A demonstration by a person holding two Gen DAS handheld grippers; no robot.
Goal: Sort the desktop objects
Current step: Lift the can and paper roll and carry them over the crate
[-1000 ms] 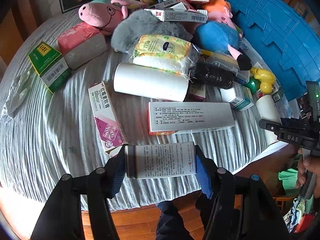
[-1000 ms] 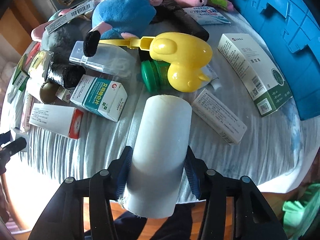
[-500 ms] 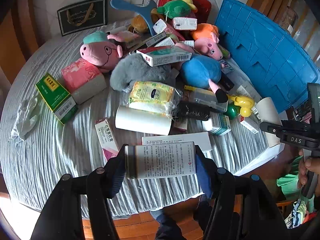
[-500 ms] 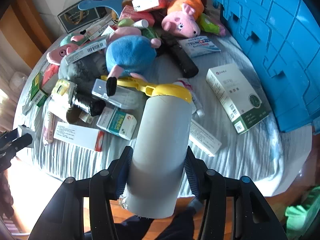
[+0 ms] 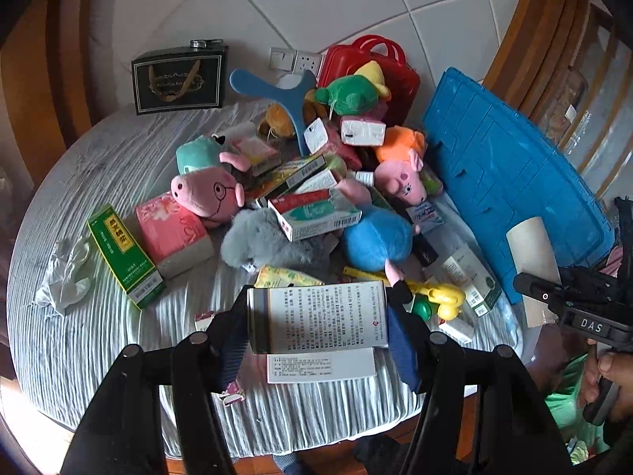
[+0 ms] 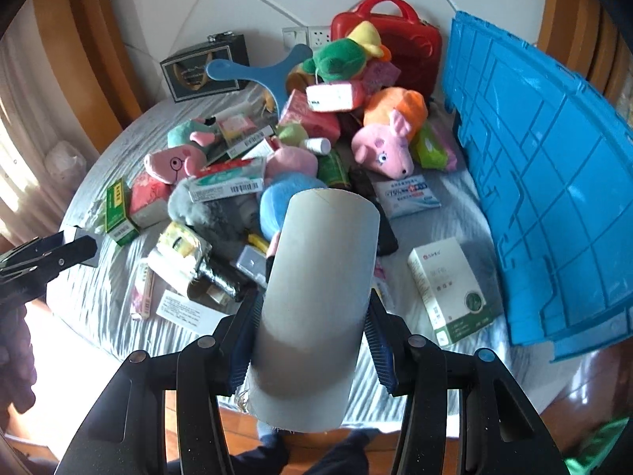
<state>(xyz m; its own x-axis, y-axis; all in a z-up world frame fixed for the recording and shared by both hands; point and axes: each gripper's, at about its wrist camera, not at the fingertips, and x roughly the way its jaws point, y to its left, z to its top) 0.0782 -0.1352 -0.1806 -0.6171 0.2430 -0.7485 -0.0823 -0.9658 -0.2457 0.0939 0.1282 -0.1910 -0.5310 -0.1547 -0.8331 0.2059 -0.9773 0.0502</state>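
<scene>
My left gripper (image 5: 318,326) is shut on a white box with printed text (image 5: 318,316), held crosswise high above the round table's grey cloth (image 5: 99,316). My right gripper (image 6: 312,330) is shut on a white paper roll (image 6: 320,297), held lengthwise between the blue pads above the table's near edge. The same roll (image 5: 532,257) and the right gripper (image 5: 569,301) show at the right of the left wrist view; the left gripper (image 6: 47,255) shows at the left edge of the right wrist view. Below lies a heap of plush toys, boxes and packets.
A blue crate (image 6: 546,198) stands at the table's right side. A red case (image 6: 391,35) and a dark gift box (image 5: 178,79) are at the back by the wall. A green box (image 5: 124,255), pink tissue pack (image 5: 174,233), pig plush (image 5: 205,194) lie left.
Both grippers have risen well above the table with their loads still held. The table and its heap look smaller and farther, and the back wall has come into view.
</scene>
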